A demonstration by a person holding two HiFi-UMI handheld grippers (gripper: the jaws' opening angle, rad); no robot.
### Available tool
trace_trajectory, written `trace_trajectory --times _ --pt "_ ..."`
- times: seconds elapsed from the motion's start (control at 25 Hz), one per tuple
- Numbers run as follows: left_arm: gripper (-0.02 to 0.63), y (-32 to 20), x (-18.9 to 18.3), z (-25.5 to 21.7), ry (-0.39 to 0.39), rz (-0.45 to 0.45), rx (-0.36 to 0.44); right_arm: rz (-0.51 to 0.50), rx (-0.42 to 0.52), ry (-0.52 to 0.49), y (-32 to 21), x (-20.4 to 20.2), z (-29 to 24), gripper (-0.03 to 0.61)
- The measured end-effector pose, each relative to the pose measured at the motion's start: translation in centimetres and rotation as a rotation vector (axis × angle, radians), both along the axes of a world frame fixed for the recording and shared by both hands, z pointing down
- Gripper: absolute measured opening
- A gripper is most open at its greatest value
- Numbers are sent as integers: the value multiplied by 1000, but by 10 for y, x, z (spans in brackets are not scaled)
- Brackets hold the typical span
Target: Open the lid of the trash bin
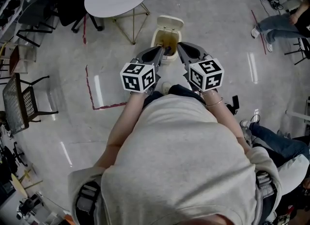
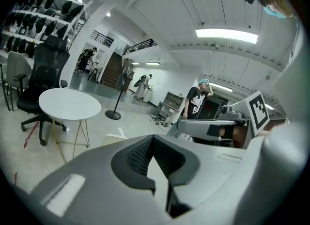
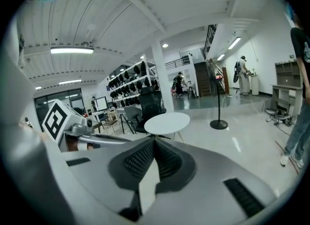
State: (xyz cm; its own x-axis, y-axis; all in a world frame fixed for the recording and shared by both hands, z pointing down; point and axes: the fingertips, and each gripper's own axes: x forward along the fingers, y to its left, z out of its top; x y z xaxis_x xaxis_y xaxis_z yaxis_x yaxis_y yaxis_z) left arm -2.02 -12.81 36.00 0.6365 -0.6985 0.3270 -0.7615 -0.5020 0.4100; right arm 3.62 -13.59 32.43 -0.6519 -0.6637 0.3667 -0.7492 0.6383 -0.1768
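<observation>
Upper middle of the head view, on the floor: trash bin [image 1: 159,40], cream, standing straight ahead of the person. Lid [image 1: 170,23] looks tipped up toward the top of the frame with the brownish inside exposed. I read that as already open, but the hinge isn't visible. Left gripper [image 1: 162,50] and right gripper [image 1: 178,45] both point at the bin, tips over its near rim, left tip at the left side and right tip at the right. Can't tell whether they touch it. Each gripper view shows its jaws together with nothing between. Lid lies ahead of and beyond both tips, its long axis left-right in the frame, with reach about equal for both.
</observation>
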Motion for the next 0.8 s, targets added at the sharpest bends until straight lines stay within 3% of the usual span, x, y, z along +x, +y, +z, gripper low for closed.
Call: trace_trajectory --times 0.44,0.8 --pt "5 4 -9 8 -123 -3 1 7 -53 32 13 4 17 8" --pt "5 7 -8 9 -114 22 -8 23 -40 54 9 4 20 7"
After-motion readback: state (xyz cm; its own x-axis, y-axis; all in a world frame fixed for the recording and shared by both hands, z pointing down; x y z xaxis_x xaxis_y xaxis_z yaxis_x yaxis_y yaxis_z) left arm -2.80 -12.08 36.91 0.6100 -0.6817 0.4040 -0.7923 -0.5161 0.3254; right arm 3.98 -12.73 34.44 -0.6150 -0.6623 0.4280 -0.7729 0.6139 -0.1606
